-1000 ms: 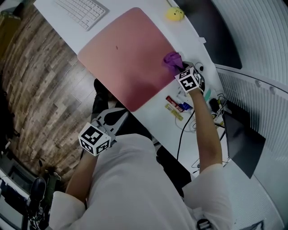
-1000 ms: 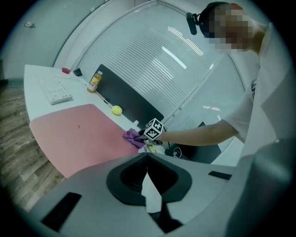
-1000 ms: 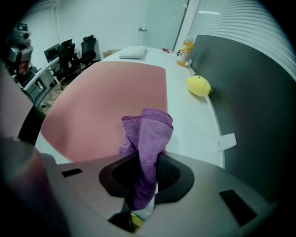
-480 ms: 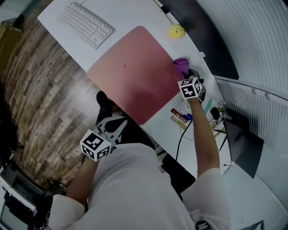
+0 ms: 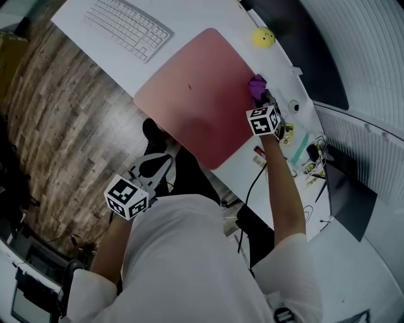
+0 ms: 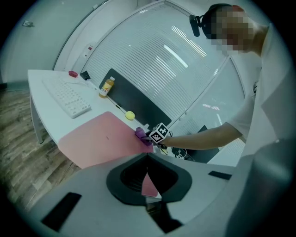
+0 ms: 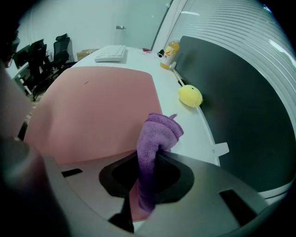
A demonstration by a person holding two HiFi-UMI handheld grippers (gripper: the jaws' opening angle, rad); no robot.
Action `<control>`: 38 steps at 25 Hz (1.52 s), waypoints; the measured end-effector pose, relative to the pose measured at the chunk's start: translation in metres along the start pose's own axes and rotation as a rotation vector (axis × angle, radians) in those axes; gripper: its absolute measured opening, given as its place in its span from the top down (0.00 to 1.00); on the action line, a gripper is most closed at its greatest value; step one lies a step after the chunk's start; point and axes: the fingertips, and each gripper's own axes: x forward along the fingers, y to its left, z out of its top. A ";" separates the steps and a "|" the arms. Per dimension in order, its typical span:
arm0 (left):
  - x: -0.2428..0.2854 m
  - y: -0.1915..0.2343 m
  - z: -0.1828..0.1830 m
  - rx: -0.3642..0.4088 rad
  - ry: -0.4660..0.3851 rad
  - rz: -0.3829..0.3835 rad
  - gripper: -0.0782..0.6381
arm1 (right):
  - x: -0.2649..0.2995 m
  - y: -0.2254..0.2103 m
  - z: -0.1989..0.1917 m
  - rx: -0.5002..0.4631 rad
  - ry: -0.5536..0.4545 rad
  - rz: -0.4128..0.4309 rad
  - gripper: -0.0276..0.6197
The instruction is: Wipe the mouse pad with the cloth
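A pink mouse pad lies on the white desk. My right gripper is shut on a purple cloth at the pad's right edge. In the right gripper view the cloth sticks up out of the right gripper, folded over, with the mouse pad spread out ahead and to the left. My left gripper hangs off the desk's near edge, shut and empty. In its own view the left gripper looks across the mouse pad at the cloth.
A white keyboard lies beyond the pad on the left. A yellow round toy sits by the dark partition, and an orange bottle stands farther back. Cables and small items clutter the desk at the right. Wooden floor lies left.
The right gripper has carried the cloth a little farther along the pad's right edge, toward the yellow toy. The left gripper has stayed off the desk's near edge. The head view has shifted.
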 end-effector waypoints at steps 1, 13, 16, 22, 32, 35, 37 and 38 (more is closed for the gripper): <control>-0.002 0.003 0.001 0.001 0.004 -0.002 0.87 | -0.001 0.005 0.000 0.001 -0.001 0.006 0.82; -0.013 0.019 0.013 0.016 0.009 -0.035 0.87 | -0.021 0.075 0.013 0.015 -0.024 0.086 0.82; -0.013 0.019 0.014 0.014 0.002 -0.041 0.87 | -0.027 0.093 0.016 0.019 -0.030 0.112 0.82; -0.012 0.026 0.013 0.015 -0.002 -0.043 0.87 | -0.035 0.126 0.021 0.042 -0.033 0.157 0.82; -0.020 0.034 0.010 0.010 -0.012 -0.034 0.87 | -0.057 0.191 0.030 0.030 -0.040 0.272 0.82; -0.023 0.034 0.010 0.012 -0.017 -0.033 0.87 | -0.062 0.204 0.033 0.031 -0.041 0.301 0.82; -0.025 0.036 0.010 0.010 -0.021 -0.030 0.87 | -0.065 0.213 0.035 0.032 -0.042 0.319 0.82; -0.027 0.037 0.009 0.009 -0.022 -0.027 0.87 | -0.066 0.218 0.035 0.037 -0.042 0.329 0.82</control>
